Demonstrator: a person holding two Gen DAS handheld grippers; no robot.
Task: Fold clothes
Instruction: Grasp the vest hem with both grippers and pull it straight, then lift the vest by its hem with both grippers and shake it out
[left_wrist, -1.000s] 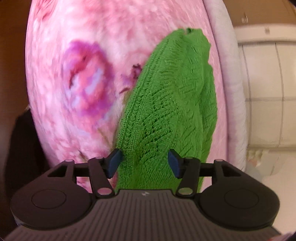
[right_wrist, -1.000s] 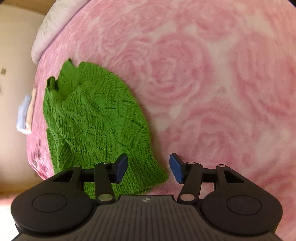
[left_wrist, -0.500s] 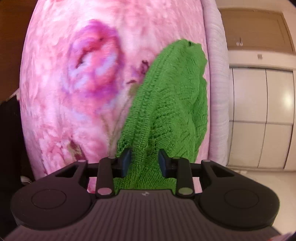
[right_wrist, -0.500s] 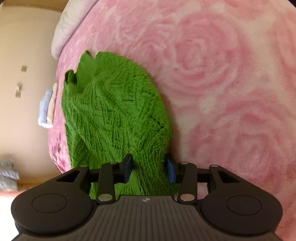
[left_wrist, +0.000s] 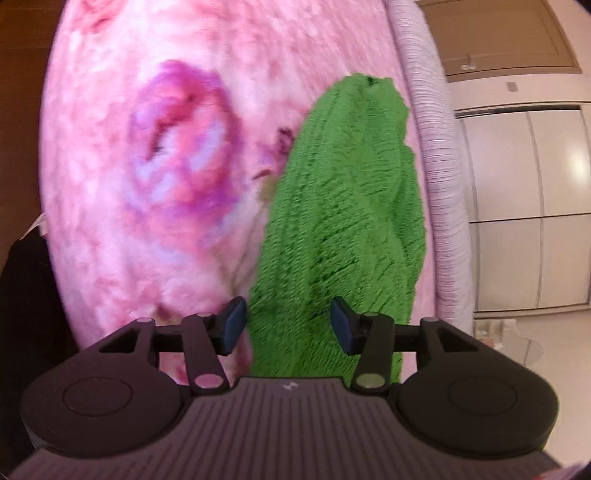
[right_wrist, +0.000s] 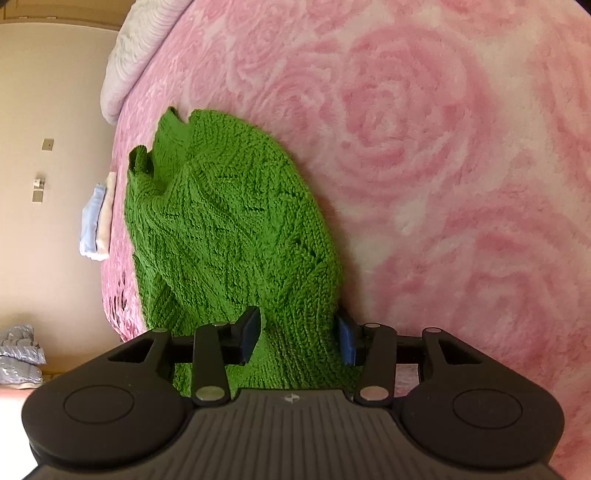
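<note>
A green knitted garment lies bunched on a pink rose-patterned blanket. In the left wrist view my left gripper is open, its blue pads on either side of the garment's near edge, not pinching it. In the right wrist view the same garment runs from the bed's left edge towards me. My right gripper is open, with the garment's near corner lying between the blue pads; the right pad is partly hidden by the knit.
A pale ribbed cover runs along the bed's edge. White wardrobe doors stand beyond it. In the right wrist view a small stack of folded cloth sits at the bed's left edge, by a beige wall.
Both grippers narrowed around the garment's edge half a second ago and have since widened again. The left view is blurred with motion. The garment looks closer in both views.
</note>
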